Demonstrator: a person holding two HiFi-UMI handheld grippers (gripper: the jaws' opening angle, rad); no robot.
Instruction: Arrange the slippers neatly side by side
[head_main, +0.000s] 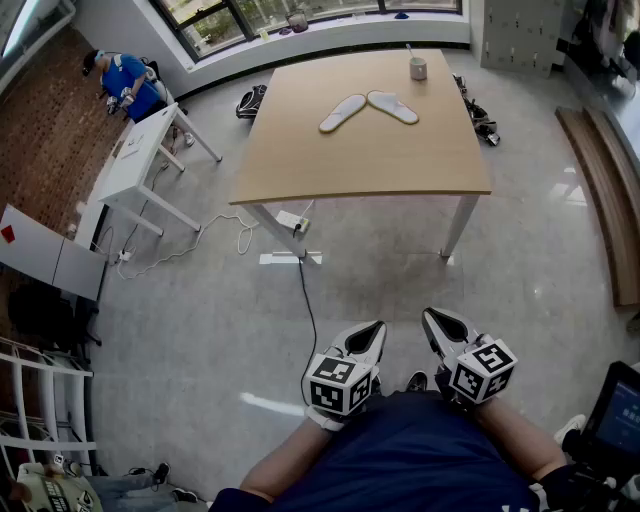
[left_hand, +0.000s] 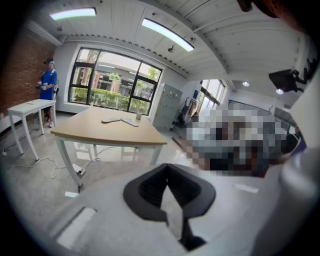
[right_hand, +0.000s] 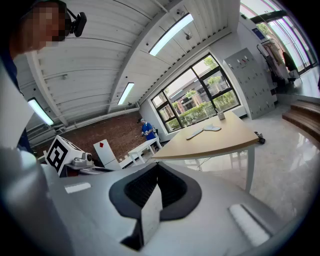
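Note:
Two white slippers lie on the far half of the wooden table (head_main: 300, 170), toes spread apart in a V: the left slipper (head_main: 343, 112) and the right slipper (head_main: 392, 106). Both show small in the left gripper view (left_hand: 111, 120) and the right gripper view (right_hand: 195, 133). My left gripper (head_main: 372, 333) and right gripper (head_main: 433, 322) are held close to my body, well short of the table. Each is shut with nothing between its jaws.
A white mug (head_main: 418, 68) stands behind the slippers on the table. A power strip and cable (head_main: 292, 222) lie on the floor under the table's near edge. A small white table (head_main: 135, 160) and a person in blue (head_main: 128, 85) are at the far left. Wooden steps (head_main: 605, 190) run along the right.

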